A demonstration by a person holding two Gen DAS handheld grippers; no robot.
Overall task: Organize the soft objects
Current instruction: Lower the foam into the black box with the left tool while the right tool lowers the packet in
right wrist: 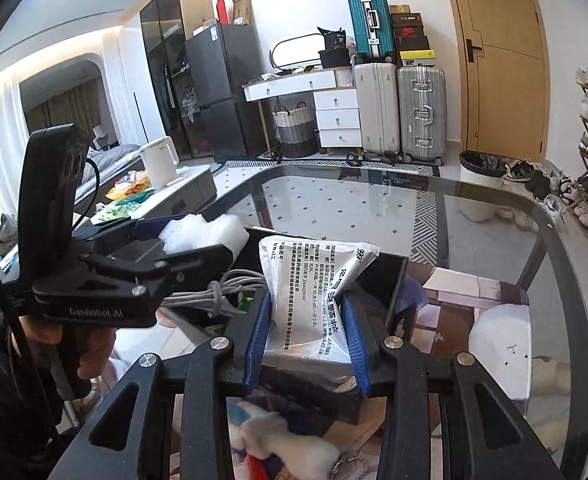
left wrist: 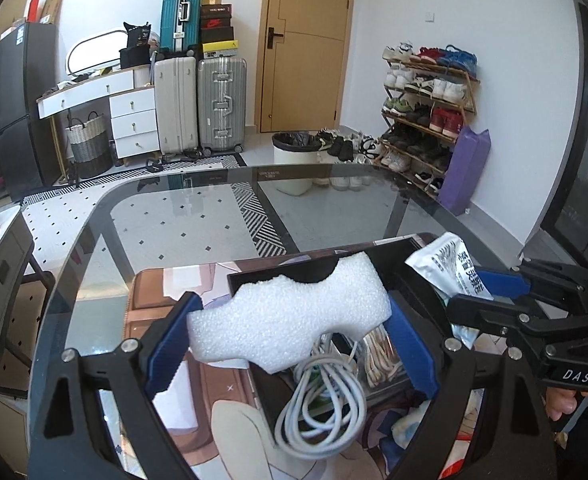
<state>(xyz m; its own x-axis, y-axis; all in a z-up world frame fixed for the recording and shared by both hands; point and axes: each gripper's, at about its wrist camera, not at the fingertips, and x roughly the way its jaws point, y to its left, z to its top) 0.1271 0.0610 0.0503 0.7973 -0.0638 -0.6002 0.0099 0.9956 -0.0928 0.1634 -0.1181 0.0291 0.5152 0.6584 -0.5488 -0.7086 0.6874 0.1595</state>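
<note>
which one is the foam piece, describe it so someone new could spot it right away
Start at the glass table and find the black box standing on the printed mat at its near edge. Above that box, the left gripper holds a white foam piece between its blue-padded jaws. Unlike the printed white packet beside it and the coiled white cable below, it is blank, pebbly and ragged-edged.

Two pairs of tongs: the left tongs [left wrist: 290, 344] hold one white foam piece [left wrist: 294, 320], the right tongs [right wrist: 308, 340] one white printed pouch [right wrist: 314, 292]. Below and between them sit one black tray [left wrist: 294, 272] and one coil of white cable [left wrist: 322, 404]. Beyond the tabletop [left wrist: 198, 216] stand three suitcases [left wrist: 222, 104], one shoe rack [left wrist: 426, 120] and one bin [left wrist: 294, 152].
</note>
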